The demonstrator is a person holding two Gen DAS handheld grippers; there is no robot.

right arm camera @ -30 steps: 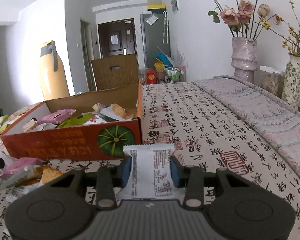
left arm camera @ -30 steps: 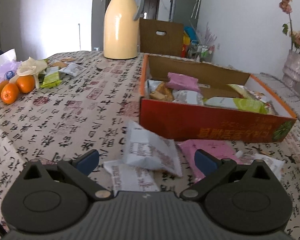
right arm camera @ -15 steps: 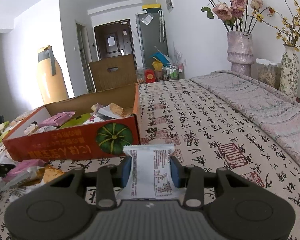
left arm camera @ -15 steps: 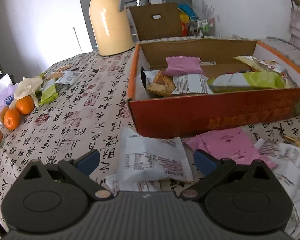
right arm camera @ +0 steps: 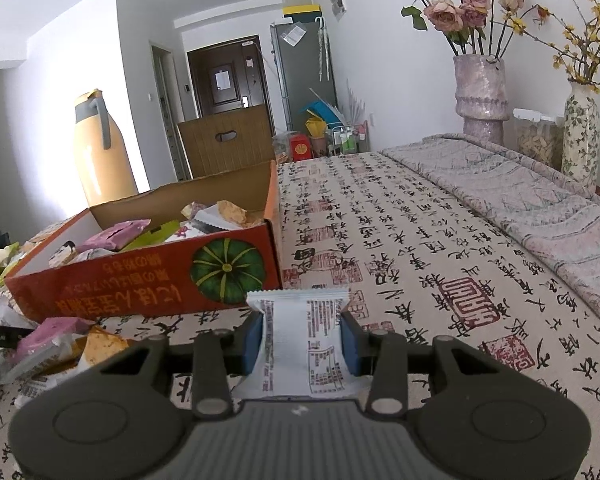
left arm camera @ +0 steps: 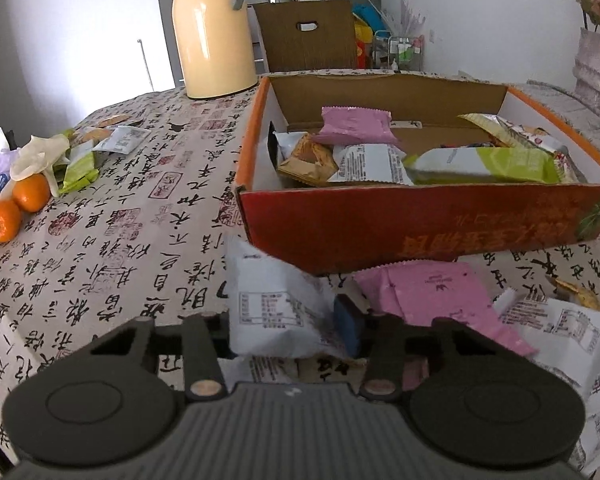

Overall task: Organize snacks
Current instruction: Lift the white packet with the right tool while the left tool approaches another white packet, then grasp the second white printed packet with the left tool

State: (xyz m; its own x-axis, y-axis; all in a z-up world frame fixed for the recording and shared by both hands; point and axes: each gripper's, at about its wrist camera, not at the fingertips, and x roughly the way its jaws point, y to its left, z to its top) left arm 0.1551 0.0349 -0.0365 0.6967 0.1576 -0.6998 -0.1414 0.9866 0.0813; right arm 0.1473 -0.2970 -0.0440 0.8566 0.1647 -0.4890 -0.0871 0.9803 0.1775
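Note:
A red cardboard box (left arm camera: 420, 224) on the table holds several snack packets, pink, green and white. In front of it lie a pink packet (left arm camera: 432, 300) and a white one (left arm camera: 556, 328). My left gripper (left arm camera: 288, 328) is closing its jaws on another white snack packet (left arm camera: 268, 292). The blue pad (left arm camera: 348, 328) presses the packet's right side and the other pad is hidden behind it. In the right wrist view my right gripper (right arm camera: 302, 340) is shut on a white snack packet (right arm camera: 300, 312), held just off the box's (right arm camera: 120, 288) near right corner.
A yellow thermos (left arm camera: 212, 28) stands behind the box. Oranges (left arm camera: 16, 204) and small packets (left arm camera: 100, 144) lie at the far left. A folded grey quilt (right arm camera: 520, 200) and two flower vases (right arm camera: 480, 96) line the table's right side. More loose packets (right arm camera: 52, 344) lie beside the box.
The left gripper moved in toward the box and its jaws came together from wide open onto the white packet. The right gripper kept still with its packet.

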